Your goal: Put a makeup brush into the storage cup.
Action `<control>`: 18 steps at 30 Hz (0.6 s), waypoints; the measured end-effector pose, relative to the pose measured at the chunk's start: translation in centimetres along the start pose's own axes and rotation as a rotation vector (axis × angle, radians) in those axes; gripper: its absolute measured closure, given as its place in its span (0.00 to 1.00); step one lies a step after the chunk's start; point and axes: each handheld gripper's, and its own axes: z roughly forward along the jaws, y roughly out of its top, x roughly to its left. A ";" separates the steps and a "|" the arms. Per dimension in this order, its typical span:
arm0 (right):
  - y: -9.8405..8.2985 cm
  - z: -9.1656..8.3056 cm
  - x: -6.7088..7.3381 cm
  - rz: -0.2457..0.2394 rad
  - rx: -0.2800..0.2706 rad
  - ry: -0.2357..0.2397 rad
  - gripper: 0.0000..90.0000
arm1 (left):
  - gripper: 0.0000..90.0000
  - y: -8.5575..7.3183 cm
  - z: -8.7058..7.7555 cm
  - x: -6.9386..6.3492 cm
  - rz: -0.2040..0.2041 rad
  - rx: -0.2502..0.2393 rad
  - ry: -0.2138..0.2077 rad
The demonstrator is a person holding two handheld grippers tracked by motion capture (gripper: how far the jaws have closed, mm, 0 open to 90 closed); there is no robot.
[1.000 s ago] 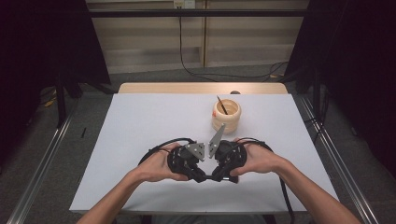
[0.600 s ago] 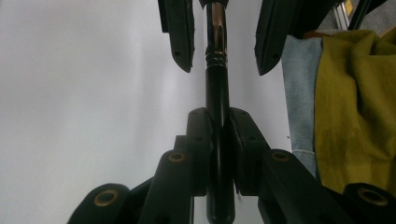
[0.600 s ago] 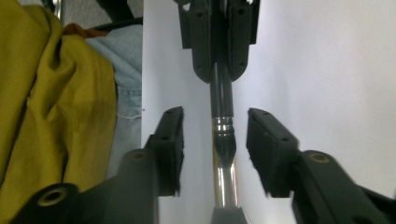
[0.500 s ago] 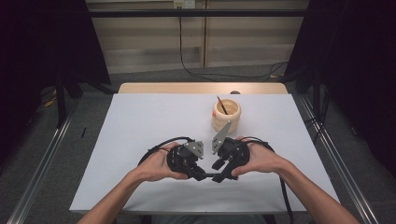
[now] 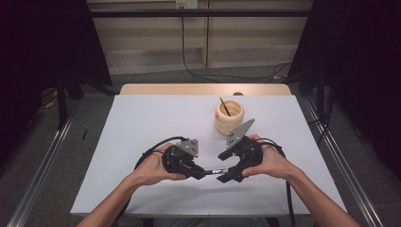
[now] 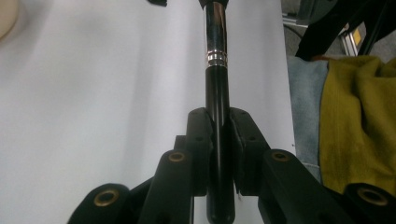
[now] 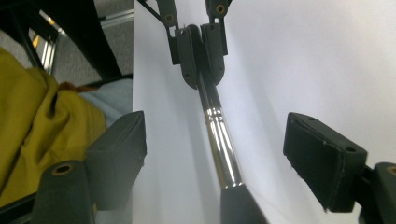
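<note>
A brush (image 5: pixel 215 171) with a black handle and a silver ferrule is held level just above the white table (image 5: pixel 142 123), near its front edge. My left gripper (image 5: pixel 201 171) is shut on the black handle (image 6: pixel 217 107), as the left gripper view shows, its jaws pressed against both sides. My right gripper (image 5: pixel 226 176) faces it from the right. In the right gripper view its fingers (image 7: pixel 121 140) stand wide open on either side of the brush's ferrule (image 7: pixel 219 135) without touching it. The left gripper (image 7: pixel 200 51) grips the far end there.
A round wooden cup (image 5: pixel 229 116) with a thin dark stick leaning in it stands right of centre, just beyond my right hand. Cables loop from both grippers onto the table. The person's yellow top (image 6: pixel 359 121) lies past the near table edge.
My right gripper has shifted to the right, away from the left one, and more of the brush now shows between them. The left gripper barely moved.
</note>
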 end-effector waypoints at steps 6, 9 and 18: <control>-0.6 0.0 0.0 0.008 -0.040 -0.008 0.11 | 0.88 -0.8 -0.4 0.0 -0.018 -0.029 0.013; -1.1 -0.2 -0.1 0.019 -0.075 -0.018 0.10 | 0.88 -1.2 -0.5 0.0 -0.027 -0.038 0.022; -1.7 -1.2 -0.1 0.039 -0.185 -0.083 0.10 | 0.88 -2.5 -1.7 -0.2 -0.054 -0.083 0.048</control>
